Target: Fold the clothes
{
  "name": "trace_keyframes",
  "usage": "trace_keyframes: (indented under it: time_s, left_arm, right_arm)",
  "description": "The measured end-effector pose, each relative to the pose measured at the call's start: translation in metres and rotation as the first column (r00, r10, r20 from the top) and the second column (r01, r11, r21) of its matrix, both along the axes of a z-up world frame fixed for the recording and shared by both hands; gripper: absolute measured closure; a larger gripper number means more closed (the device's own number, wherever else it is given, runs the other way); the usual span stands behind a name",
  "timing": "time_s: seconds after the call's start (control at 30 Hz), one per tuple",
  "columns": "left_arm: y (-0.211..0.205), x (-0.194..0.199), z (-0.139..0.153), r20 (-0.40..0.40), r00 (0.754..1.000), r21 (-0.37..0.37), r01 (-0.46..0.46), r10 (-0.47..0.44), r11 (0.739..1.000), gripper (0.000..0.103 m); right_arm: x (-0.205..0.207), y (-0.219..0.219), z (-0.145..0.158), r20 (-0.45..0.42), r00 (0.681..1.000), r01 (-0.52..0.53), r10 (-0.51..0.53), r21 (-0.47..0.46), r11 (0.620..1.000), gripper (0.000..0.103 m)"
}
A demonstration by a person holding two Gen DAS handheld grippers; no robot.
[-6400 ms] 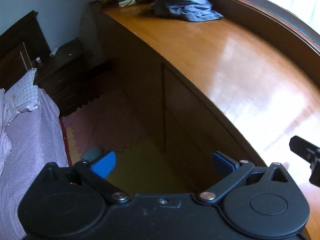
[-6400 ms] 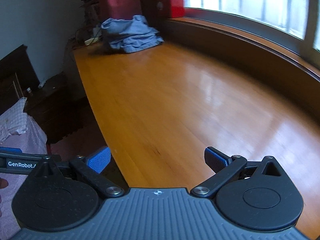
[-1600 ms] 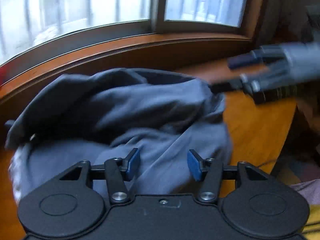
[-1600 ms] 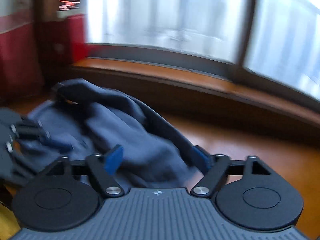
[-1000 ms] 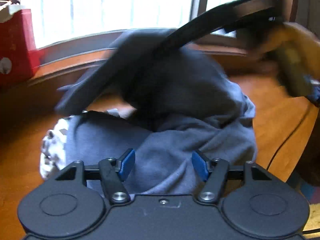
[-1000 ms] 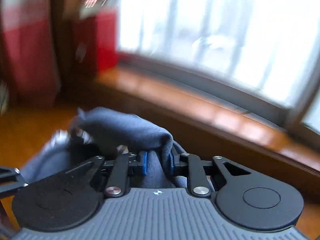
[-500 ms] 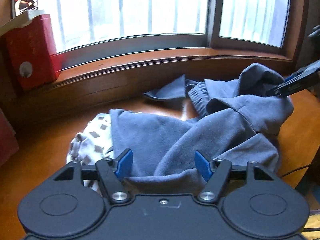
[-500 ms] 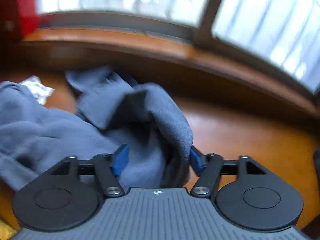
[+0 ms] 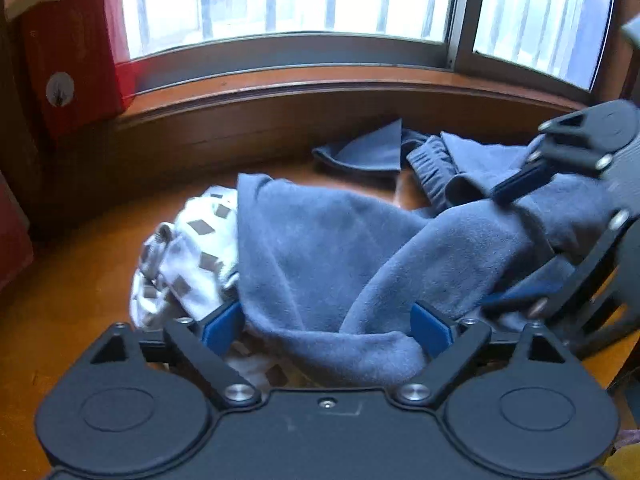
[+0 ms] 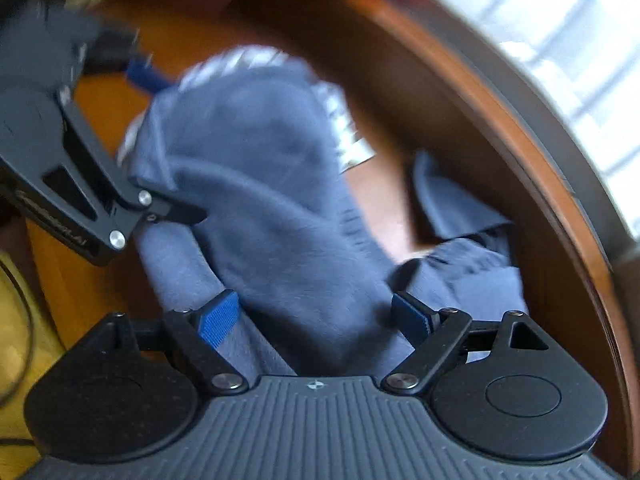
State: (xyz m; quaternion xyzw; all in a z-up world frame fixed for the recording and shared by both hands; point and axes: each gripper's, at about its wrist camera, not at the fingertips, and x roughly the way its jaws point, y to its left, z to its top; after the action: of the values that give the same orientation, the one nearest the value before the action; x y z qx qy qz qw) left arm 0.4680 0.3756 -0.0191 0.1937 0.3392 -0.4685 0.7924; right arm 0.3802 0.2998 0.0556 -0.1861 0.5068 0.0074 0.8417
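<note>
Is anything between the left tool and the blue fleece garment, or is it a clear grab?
Nothing visible blocks it. The blue fleece garment already bunches between the opening fingers of the left tool. The white patterned cloth lies partly under it on the left and could get caught too.

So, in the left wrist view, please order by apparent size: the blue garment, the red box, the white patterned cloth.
1. blue garment, clearly largest.
2. red box, though it stands farther away, so unsure.
3. white patterned cloth, partly hidden under the garment.
</note>
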Motion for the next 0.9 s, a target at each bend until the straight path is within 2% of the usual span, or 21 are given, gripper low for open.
trace_keyframes:
  time_s: [0.03,0.07,0.1,0.13,0.17,0.23,0.3,0.33,0.4,0.43,0.53,0.6,0.67,0.7,0.73,0.77,0.8,0.83,0.87,0.9]
  left_arm:
    - [-0.002,-0.002,-0.002,0.023,1.000,0.004,0.003,-0.003,1.000,0.014]
    - [-0.004,-0.005,-0.003,0.056,0.998,0.011,0.012,-0.012,1.000,0.017]
    - [-0.006,-0.008,-0.004,0.089,0.996,0.018,0.020,-0.022,1.000,0.028]
    - [-0.007,-0.012,-0.004,0.125,0.992,0.025,0.028,-0.031,0.999,0.045]
    - [-0.006,-0.015,-0.002,0.159,0.987,0.025,0.035,-0.038,0.999,0.054]
    - [-0.002,-0.014,0.007,0.146,0.988,-0.005,0.048,-0.047,0.999,0.080]
    - [0.001,-0.010,0.023,0.110,0.993,-0.051,0.053,-0.047,0.997,0.086]
    - [0.000,-0.010,0.035,0.112,0.992,-0.085,0.068,-0.058,0.994,0.086]
    - [-0.004,-0.019,0.066,0.183,0.980,-0.164,0.112,-0.081,0.980,0.086]
    - [-0.007,-0.027,0.082,0.237,0.966,-0.199,0.149,-0.100,0.969,0.086]
    - [-0.025,-0.059,0.126,0.357,0.913,-0.291,0.311,-0.199,0.905,0.085]
    - [-0.043,-0.082,0.139,0.400,0.880,-0.314,0.394,-0.255,0.864,0.082]
    - [-0.068,-0.106,0.140,0.416,0.852,-0.305,0.460,-0.318,0.834,0.073]
    - [-0.081,-0.116,0.136,0.401,0.850,-0.291,0.472,-0.342,0.832,0.061]
    - [-0.094,-0.125,0.130,0.380,0.850,-0.273,0.480,-0.365,0.833,0.049]
    - [-0.107,-0.133,0.120,0.343,0.858,-0.248,0.476,-0.384,0.843,0.045]
    - [-0.116,-0.139,0.109,0.304,0.867,-0.224,0.469,-0.396,0.855,0.043]
    - [-0.123,-0.143,0.099,0.268,0.874,-0.198,0.461,-0.405,0.865,0.043]
    - [-0.127,-0.147,0.089,0.239,0.881,-0.169,0.452,-0.409,0.876,0.043]
    - [-0.130,-0.150,0.078,0.210,0.887,-0.140,0.443,-0.411,0.885,0.043]
  right_arm:
    - [0.003,-0.001,-0.008,-0.017,1.000,0.002,-0.002,-0.003,1.000,0.020]
    - [0.006,-0.002,-0.017,-0.035,0.999,0.003,-0.004,-0.006,1.000,0.031]
    - [0.009,-0.002,-0.025,-0.052,0.999,0.005,-0.006,-0.009,1.000,0.042]
    - [0.011,-0.004,-0.025,-0.046,0.998,0.034,-0.034,0.005,0.999,0.067]
    - [0.013,-0.006,-0.025,-0.041,0.997,0.063,-0.063,0.019,0.998,0.084]
    - [0.010,-0.009,-0.012,0.026,0.992,0.116,-0.120,0.111,0.987,0.087]
    - [0.001,-0.017,0.018,0.130,0.974,0.152,-0.184,0.224,0.963,0.087]
    - [-0.004,-0.022,0.035,0.181,0.959,0.163,-0.219,0.282,0.946,0.088]
    - [-0.029,-0.032,0.068,0.291,0.912,0.178,-0.289,0.353,0.918,0.088]
    - [-0.041,-0.037,0.085,0.342,0.882,0.181,-0.324,0.389,0.903,0.088]
    - [-0.086,-0.053,0.119,0.461,0.776,0.213,-0.430,0.451,0.867,0.088]
    - [-0.120,-0.068,0.133,0.520,0.696,0.254,-0.495,0.467,0.847,0.088]
    - [-0.151,-0.092,0.124,0.522,0.628,0.341,-0.578,0.482,0.807,0.088]
    - [-0.167,-0.104,0.120,0.522,0.590,0.383,-0.616,0.490,0.783,0.088]
    - [-0.178,-0.118,0.104,0.495,0.574,0.449,-0.652,0.476,0.756,0.087]
    - [-0.190,-0.132,0.088,0.469,0.554,0.512,-0.688,0.460,0.726,0.084]
    - [-0.201,-0.146,0.073,0.444,0.531,0.572,-0.722,0.440,0.692,0.077]
    - [-0.210,-0.159,0.050,0.396,0.528,0.653,-0.752,0.377,0.657,0.056]
    - [-0.216,-0.170,0.027,0.343,0.518,0.730,-0.784,0.301,0.614,0.045]
    - [-0.224,-0.178,0.008,0.306,0.504,0.785,-0.808,0.227,0.576,0.045]
